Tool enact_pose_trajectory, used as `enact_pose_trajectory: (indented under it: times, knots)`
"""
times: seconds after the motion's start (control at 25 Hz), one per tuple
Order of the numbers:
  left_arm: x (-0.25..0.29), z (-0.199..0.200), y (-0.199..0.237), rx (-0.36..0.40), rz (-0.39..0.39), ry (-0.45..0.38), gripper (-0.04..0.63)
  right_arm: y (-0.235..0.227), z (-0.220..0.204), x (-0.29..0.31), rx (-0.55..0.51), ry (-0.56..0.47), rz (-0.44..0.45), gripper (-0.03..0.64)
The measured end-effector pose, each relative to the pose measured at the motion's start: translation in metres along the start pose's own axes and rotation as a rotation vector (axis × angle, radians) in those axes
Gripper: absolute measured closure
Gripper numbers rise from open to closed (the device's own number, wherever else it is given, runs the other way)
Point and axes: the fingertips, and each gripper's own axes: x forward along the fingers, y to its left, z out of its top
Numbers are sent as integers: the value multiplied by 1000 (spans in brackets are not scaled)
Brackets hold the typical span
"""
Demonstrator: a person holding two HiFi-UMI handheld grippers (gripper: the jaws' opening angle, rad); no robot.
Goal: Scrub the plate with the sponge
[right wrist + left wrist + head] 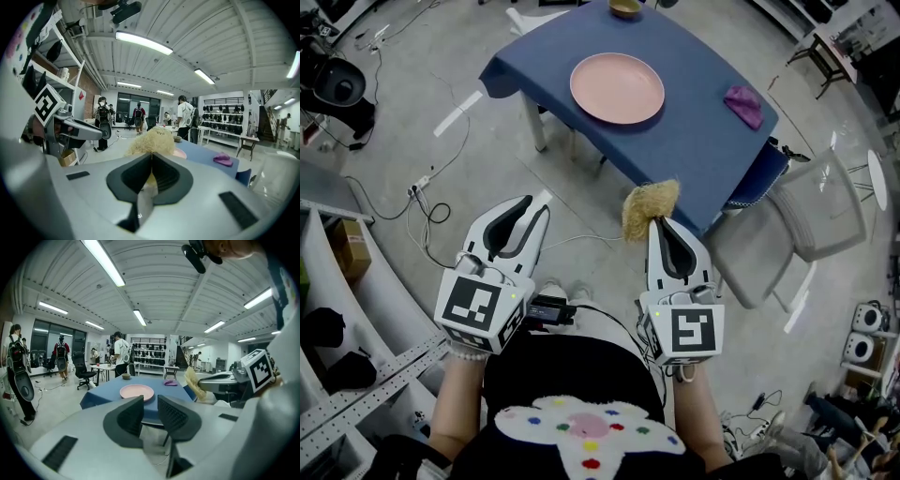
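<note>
One sponge [650, 208] pinched between right gripper [658, 227] fingers; left gripper [150, 405] fingers apart, empty.

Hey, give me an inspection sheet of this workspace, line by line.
Surface: table under a blue cover.
Job's things: pink plate lies empty on the table; sponge is held off the table, short of its near edge.
Clutter: purple cloth near the right edge; small bowl at the far edge.
Grippers: left gripper jaws apart, empty; right gripper jaws shut on the sponge.
Cables: loose cables on the floor at left.
Surroundings: chair beside the table; shelving at left; people in the background.
</note>
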Motion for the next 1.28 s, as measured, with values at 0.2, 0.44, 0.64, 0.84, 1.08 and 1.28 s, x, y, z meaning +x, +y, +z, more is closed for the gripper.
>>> enact_pose_trajectory:
  times: [0.2, 0.44, 0.64, 0.84, 1.08, 1.28]
  knots:
    - [0, 2, -9, 0, 15, -18, 505, -8, -3, -7, -4, -14, 3, 603]
    - [8, 2, -12, 9, 15, -28, 505, -16, -7, -3, 3, -24, 1, 603]
    - [29, 6, -6, 17, -3, -30, 505, -26, -9, 12, 7, -19, -16, 603]
    - [55, 15, 9, 31, -39, -23, 505, -36, -6, 38, 11, -9, -35, 603]
    - [98, 25, 41, 26, -72, -13, 505, -46, 6, 83, -5, -4, -58, 603]
    - [142, 34, 66, 21, -120, 14, 505, -63, 9, 125, 15, 25, -97, 603]
